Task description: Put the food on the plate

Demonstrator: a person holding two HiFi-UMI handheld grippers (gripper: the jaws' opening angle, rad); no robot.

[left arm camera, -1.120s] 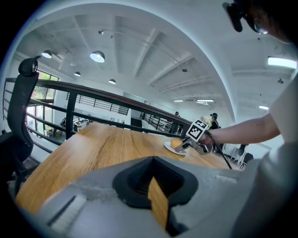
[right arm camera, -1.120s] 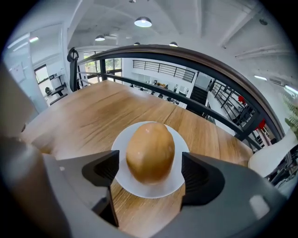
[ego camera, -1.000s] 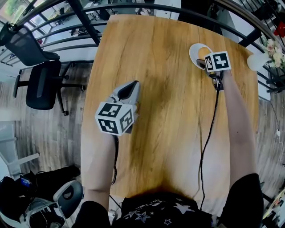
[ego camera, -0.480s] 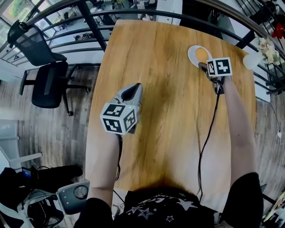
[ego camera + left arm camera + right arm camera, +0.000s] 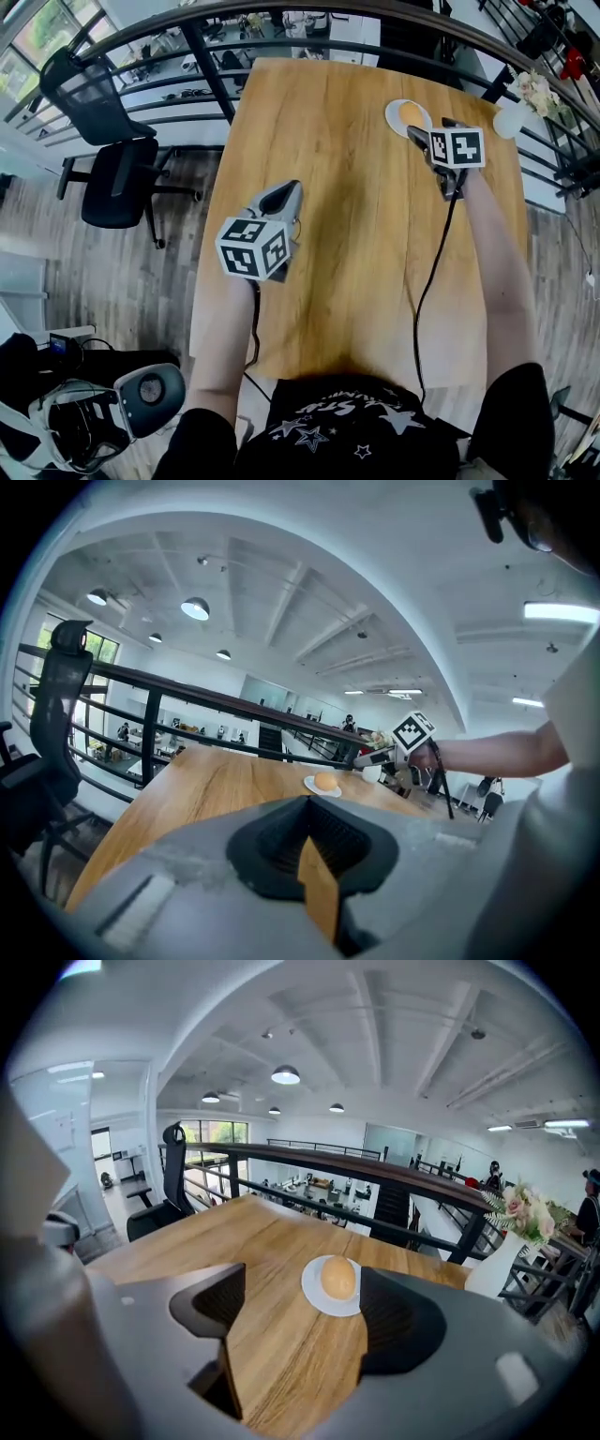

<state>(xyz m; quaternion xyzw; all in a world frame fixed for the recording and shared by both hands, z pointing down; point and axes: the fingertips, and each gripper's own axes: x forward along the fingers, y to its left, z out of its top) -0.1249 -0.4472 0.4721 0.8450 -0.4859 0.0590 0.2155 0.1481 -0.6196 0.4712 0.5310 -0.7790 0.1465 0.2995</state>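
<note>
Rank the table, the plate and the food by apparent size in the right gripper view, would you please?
1. Table
2. Plate
3. Food, sitting on the plate

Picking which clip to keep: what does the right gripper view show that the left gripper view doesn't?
Only the right gripper view: the right hand-held gripper from behind, jaws apart, nothing held, just been closing slightly. Only the left gripper view: the left hand-held gripper, jaws shut; the person's right forearm. Both: the food on the plate, the table, the railing, the vase.
</note>
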